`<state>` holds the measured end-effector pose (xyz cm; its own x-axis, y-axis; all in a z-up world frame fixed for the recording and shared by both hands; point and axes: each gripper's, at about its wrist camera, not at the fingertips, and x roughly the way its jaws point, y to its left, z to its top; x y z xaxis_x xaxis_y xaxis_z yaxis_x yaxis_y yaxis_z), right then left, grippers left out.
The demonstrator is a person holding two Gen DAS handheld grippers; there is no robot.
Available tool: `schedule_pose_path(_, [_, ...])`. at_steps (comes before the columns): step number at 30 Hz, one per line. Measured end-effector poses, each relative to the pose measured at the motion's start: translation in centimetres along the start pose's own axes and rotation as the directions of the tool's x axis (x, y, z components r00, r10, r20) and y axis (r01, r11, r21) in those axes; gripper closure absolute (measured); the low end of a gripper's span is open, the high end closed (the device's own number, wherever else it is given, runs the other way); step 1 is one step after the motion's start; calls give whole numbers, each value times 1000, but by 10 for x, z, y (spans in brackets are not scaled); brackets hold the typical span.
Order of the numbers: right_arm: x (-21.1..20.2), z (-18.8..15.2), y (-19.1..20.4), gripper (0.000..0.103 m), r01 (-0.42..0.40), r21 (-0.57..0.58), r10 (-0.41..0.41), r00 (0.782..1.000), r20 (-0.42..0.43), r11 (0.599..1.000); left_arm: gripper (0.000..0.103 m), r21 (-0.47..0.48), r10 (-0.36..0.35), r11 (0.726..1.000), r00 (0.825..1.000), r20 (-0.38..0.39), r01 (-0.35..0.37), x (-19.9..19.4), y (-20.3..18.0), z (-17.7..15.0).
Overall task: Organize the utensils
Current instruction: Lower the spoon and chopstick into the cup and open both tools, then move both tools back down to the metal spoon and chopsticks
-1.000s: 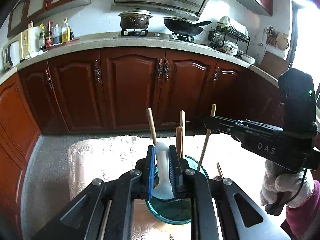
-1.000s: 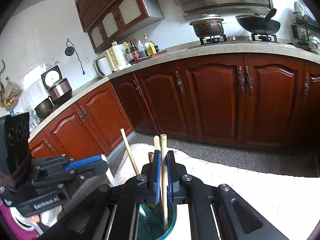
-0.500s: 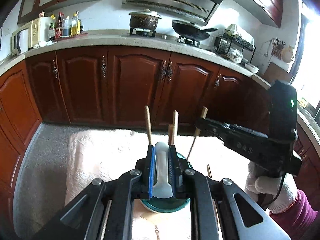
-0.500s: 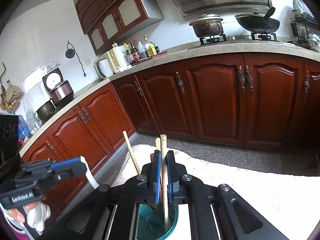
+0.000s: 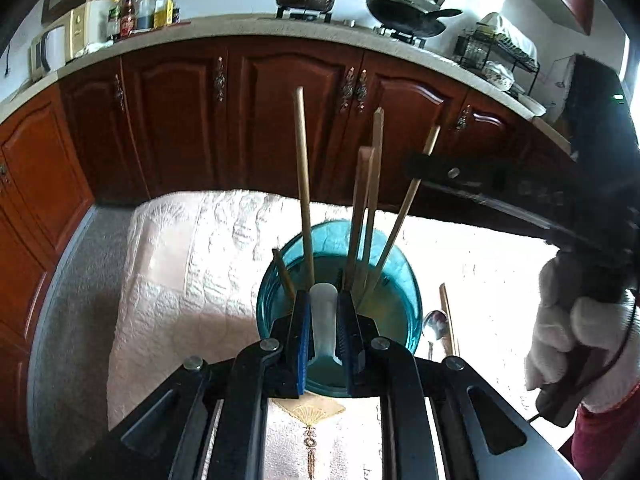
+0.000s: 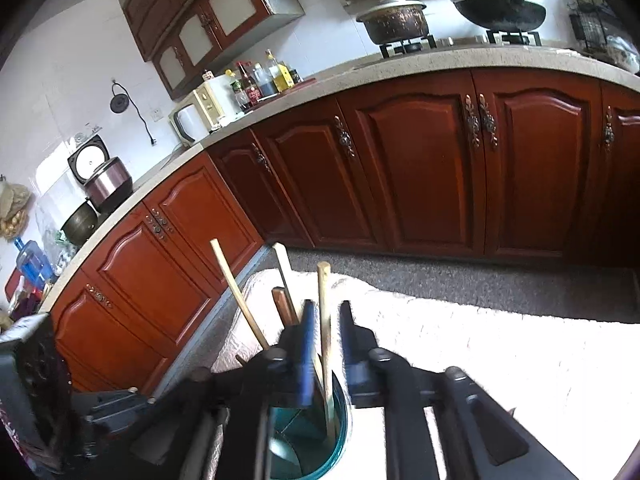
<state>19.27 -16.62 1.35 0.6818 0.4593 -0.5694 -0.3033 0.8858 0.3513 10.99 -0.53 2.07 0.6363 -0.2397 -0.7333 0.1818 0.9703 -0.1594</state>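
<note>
A teal glass holder [image 5: 404, 284] stands on the white tablecloth with several wooden chopsticks [image 5: 303, 184] upright in it. My left gripper [image 5: 323, 312] is shut on a white plastic spoon [image 5: 324, 324] held over the holder's near rim. My right gripper [image 6: 325, 320] is open above the holder [image 6: 342, 420]; a wooden chopstick [image 6: 325, 328] stands free between its fingers, its lower end in the holder. The right gripper's body also shows in the left wrist view [image 5: 500, 188].
A metal spoon [image 5: 435, 324] and a wooden chopstick [image 5: 448, 316] lie on the cloth right of the holder. Dark red kitchen cabinets [image 6: 420, 168] and a grey floor [image 6: 480, 284] lie beyond the table's far edge.
My right gripper has opened and let go of the chopstick, which now stands in the holder. My left gripper has moved closer over the holder with the white spoon.
</note>
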Motion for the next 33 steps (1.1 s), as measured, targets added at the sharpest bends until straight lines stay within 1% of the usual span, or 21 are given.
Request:
schedule_pose_path(1, [-1,-1,-1,72,1,0,-1,1000,2,1000,89,-6,1,1000,1000,-6,-1,1,1,-2])
schedule_pose_path(4, [-5,-2,-6,71,-5,22,5,1000,1,1000,89,-17,11,1000,1000,-11,-11,3,3,-4])
schedule_pose_path(6, [-8,-3,-9,71,-5,34,5,1000,-1,999,85,-26,11,1000,1000,-18,-11,3,3,-4])
schedule_pose_path(8, [-12,-6,-11,70,-7,42,7,1000,-2,999,68,-40,7,999,1000,-29,-9,1,3,-5])
schedule_pose_path(10, [-17,-9,-14,68,-11,45,11,1000,-3,999,58,-43,2,999,1000,-17,-2,-4,3,-5])
schedule_pose_path(11, [-19,-11,-14,66,-11,44,11,1000,-6,999,54,-42,2,999,1000,-13,-3,-5,2,-5])
schedule_pose_path(12, [-22,-12,-13,65,-9,40,9,1000,-8,999,52,-41,4,999,1000,-8,-4,-7,1,-5])
schedule_pose_path(14, [-27,-16,-11,62,-4,32,4,1000,-9,999,50,-40,11,999,1000,4,-11,-13,-1,-3])
schedule_pose_path(21, [-48,-30,-4,61,30,2,-30,1000,-8,1000,45,-33,42,999,998,43,-41,-32,-10,-2])
schedule_pose_path(24, [-60,-36,-1,58,53,-11,-53,999,0,999,41,-27,59,998,996,61,-57,-40,-15,-4])
schedule_pose_path(28, [-78,-44,1,56,82,-30,-82,997,10,996,40,-18,64,998,995,80,-63,-49,-23,-7])
schedule_pose_path(29, [-83,-46,0,55,90,-33,-89,996,13,995,38,-14,67,998,994,87,-66,-52,-26,-8])
schedule_pose_path(31, [-93,-51,-2,54,99,-29,-98,995,19,995,35,-11,62,998,994,92,-61,-55,-30,-10])
schedule_pose_path(33, [-103,-57,-6,53,108,-20,-108,994,20,994,34,-6,50,999,994,94,-50,-58,-36,-12])
